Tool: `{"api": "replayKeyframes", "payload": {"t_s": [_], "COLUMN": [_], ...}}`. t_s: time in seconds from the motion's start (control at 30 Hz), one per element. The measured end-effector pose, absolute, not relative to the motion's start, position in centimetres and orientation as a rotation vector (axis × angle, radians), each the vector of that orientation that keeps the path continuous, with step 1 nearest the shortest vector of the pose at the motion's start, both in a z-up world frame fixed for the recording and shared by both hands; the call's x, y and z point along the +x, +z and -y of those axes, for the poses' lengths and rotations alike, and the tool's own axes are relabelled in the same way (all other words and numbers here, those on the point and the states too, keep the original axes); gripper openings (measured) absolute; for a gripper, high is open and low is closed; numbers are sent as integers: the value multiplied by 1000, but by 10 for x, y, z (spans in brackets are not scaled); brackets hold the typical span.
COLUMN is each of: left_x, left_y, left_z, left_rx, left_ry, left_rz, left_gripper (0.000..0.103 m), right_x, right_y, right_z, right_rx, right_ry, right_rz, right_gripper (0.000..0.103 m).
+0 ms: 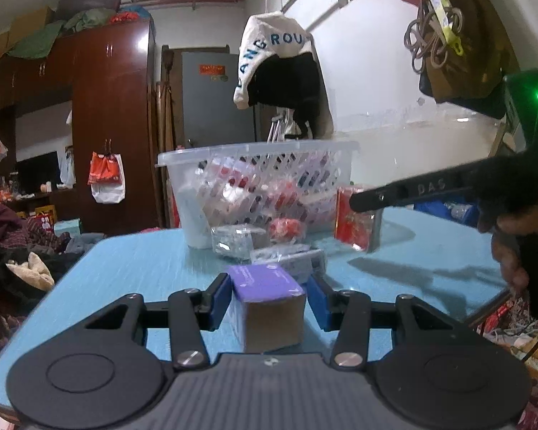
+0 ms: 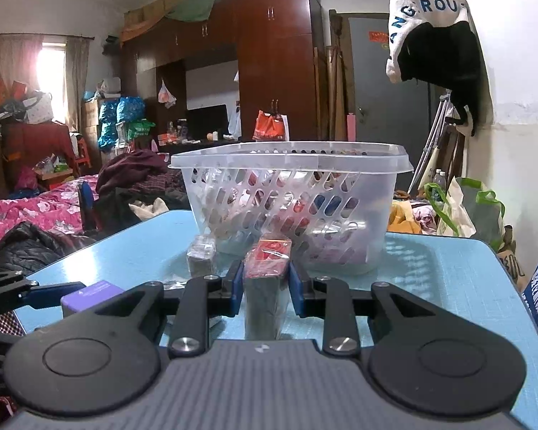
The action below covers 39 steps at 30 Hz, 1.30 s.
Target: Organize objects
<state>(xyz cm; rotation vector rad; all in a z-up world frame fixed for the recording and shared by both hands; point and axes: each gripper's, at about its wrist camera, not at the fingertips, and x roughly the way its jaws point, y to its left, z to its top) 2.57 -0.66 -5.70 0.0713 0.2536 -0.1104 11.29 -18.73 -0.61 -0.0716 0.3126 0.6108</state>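
Gripping a purple-topped box point(image 1: 269, 308), the left gripper point(image 1: 269, 299) has its blue pads point(image 1: 220, 299) pressed against the box's two sides, low over the blue table point(image 1: 143, 261). The box has a purple lid face and plain brown sides, and it sits in front of the basket point(image 1: 258, 179), on the near side of the table.

The right gripper point(image 2: 265, 283) is clamped on a red packet point(image 2: 269, 268) wrapped in clear film, standing on its narrow edge between the blue pads point(image 2: 236, 286). From the left wrist camera the same red packet point(image 1: 357, 218) shows just to the right of the basket, held by the long black fingers point(image 1: 409, 191) of the right gripper, with part of a hand point(image 1: 513, 247) on the handle behind them.

The basket is clear plastic with slotted walls and a wide rim, and it stands at the far side of the table. Red and white items fill it, though they are too blurred through the slots to tell apart. Against the basket's front wall lie several small film-wrapped packs point(image 1: 238, 240), a white tube point(image 1: 193, 215) leaning at its left corner, and a small red round thing point(image 1: 287, 229). A dark wrapped cube point(image 2: 201, 258) sits just in front of the basket's left corner in the right wrist view.

Behind the basket hangs a white and black jacket point(image 1: 279, 61) with blue lettering.
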Motion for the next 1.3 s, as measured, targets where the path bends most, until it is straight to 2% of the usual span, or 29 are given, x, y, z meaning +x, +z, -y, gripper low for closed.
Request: {"api": "replayKeyframes", "payload": {"t_s": [0.13, 0.2, 0.27, 0.5, 0.77, 0.97, 1.03, 1.07, 1.1, 1.13, 1.2, 1.23, 1.3], "left_x": [30, 29, 25, 39, 165, 260, 275, 281, 285, 283, 264, 249, 209], "left_y": [-62, -61, -57, -2, 101, 101, 96, 93, 90, 87, 87, 88, 85], "left_z": [6, 5, 2, -11, -20, -18, -14, -14, -16, -20, -29, -30, -29], "left_rx": [70, 70, 50, -1, -80, -151, -123, -116, -126, -148, -188, -172, -131], "left_ry": [-112, -113, -125, -183, -234, -205, -178, -161, -143, -137, -158, -175, -172], "left_rz": [-269, -261, -233, -138, -171, -301, -321, -331, -346, -353, -313, -282, -273], "left_gripper": [52, 46, 46, 46, 46, 46, 52, 70, 80, 80, 80, 80, 88], "right_x": [114, 114, 113, 116, 167, 235, 246, 250, 253, 253, 243, 230, 206], "right_y": [-8, -9, -9, 15, 94, 98, 89, 85, 81, 79, 78, 78, 79], "right_z": [190, 191, 193, 203, 180, 150, 144, 142, 141, 141, 146, 153, 169], "right_rx": [-60, -55, -52, -23, -48, -66, -81, -81, -76, -72, -67, -68, -54], "right_ry": [614, 613, 612, 617, 588, 574, 560, 560, 560, 555, 523, 520, 554], "right_rz": [-317, -317, -317, -281, -136, -205, -215, -214, -224, -248, -240, -213, -172], "right_gripper": [30, 30, 30, 30, 30, 30, 30, 32, 48, 74, 95, 101, 103]}}
